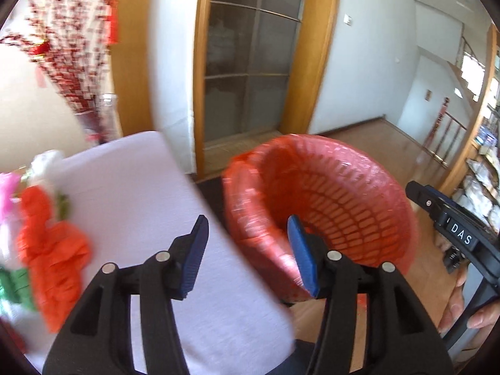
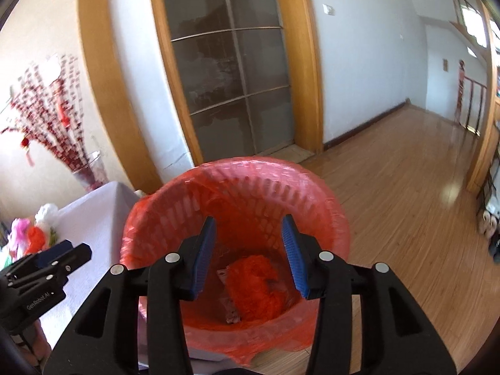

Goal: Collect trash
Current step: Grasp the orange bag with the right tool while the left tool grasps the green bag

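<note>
A red slatted bin with a red liner bag (image 2: 318,206) stands on the floor beside the table; it also shows in the left wrist view (image 1: 359,193). An orange crumpled paper wad (image 2: 256,284) lies at its bottom. My right gripper (image 2: 248,256) is open and empty right above the bin's mouth. My left gripper (image 1: 250,256) is open and empty above the table's right edge. On the white table (image 1: 150,193) lie orange crumpled paper (image 1: 50,250), pink paper (image 1: 7,197), white paper (image 1: 47,162) and green paper (image 1: 14,284).
A glass vase of red blossom branches (image 2: 89,172) stands at the table's back. A wood-framed glass door (image 2: 231,72) is behind the bin. Wooden floor (image 2: 406,187) stretches right. Shelves (image 1: 481,162) line the right side.
</note>
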A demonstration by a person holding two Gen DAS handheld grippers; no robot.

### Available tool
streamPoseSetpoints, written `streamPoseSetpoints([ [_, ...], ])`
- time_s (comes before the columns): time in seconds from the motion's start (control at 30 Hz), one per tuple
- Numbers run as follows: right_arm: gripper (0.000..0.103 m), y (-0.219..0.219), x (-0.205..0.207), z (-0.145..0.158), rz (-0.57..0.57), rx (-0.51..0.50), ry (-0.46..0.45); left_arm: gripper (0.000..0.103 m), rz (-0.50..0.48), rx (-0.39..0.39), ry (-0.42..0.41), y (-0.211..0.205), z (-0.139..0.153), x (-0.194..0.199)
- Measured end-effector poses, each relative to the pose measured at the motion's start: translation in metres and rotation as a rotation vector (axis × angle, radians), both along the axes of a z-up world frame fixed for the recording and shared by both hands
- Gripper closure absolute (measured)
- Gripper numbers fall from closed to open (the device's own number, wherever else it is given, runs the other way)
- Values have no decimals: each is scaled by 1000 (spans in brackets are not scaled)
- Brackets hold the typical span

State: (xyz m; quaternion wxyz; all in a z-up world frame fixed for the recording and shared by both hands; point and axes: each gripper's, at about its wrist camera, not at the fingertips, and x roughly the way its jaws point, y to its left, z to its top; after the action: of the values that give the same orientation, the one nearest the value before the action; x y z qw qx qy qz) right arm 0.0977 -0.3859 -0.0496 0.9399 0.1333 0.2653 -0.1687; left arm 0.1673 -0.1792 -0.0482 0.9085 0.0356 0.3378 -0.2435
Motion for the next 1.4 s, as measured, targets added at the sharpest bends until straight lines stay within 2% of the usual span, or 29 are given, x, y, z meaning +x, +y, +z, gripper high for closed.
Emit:
streamPoseSetpoints([
  [0.27, 58, 59, 9, 4, 161, 27, 3, 49, 188, 11, -82, 83, 25, -22],
  [0.5, 59, 141, 34, 1, 382, 34, 37, 47, 375, 8, -147, 169, 47, -44],
  [0.57, 62, 171, 44, -1, 460, 41, 50, 47, 432, 14, -163, 193, 51, -48],
  [0.67, 66, 212, 60, -5, 557, 52, 79, 47, 503, 11, -172, 227, 57, -52],
  [0.8, 68, 252, 75, -7, 627, 58, 98, 47, 580, 4, -167, 264, 59, -54],
  [1.07, 68, 305, 98, -25, 694, 22, 165, 47, 618, -19, -114, 292, 44, -47],
  [1.33, 68, 319, 103, -45, 714, 7, 222, 47, 622, -32, -93, 299, 33, -46],
  [1.37, 71, 320, 104, -46, 714, 0, 227, 47, 621, -35, -90, 299, 32, -45],
  [1.4, 80, 321, 105, -48, 713, -8, 236, 47, 620, -37, -87, 298, 32, -45],
])
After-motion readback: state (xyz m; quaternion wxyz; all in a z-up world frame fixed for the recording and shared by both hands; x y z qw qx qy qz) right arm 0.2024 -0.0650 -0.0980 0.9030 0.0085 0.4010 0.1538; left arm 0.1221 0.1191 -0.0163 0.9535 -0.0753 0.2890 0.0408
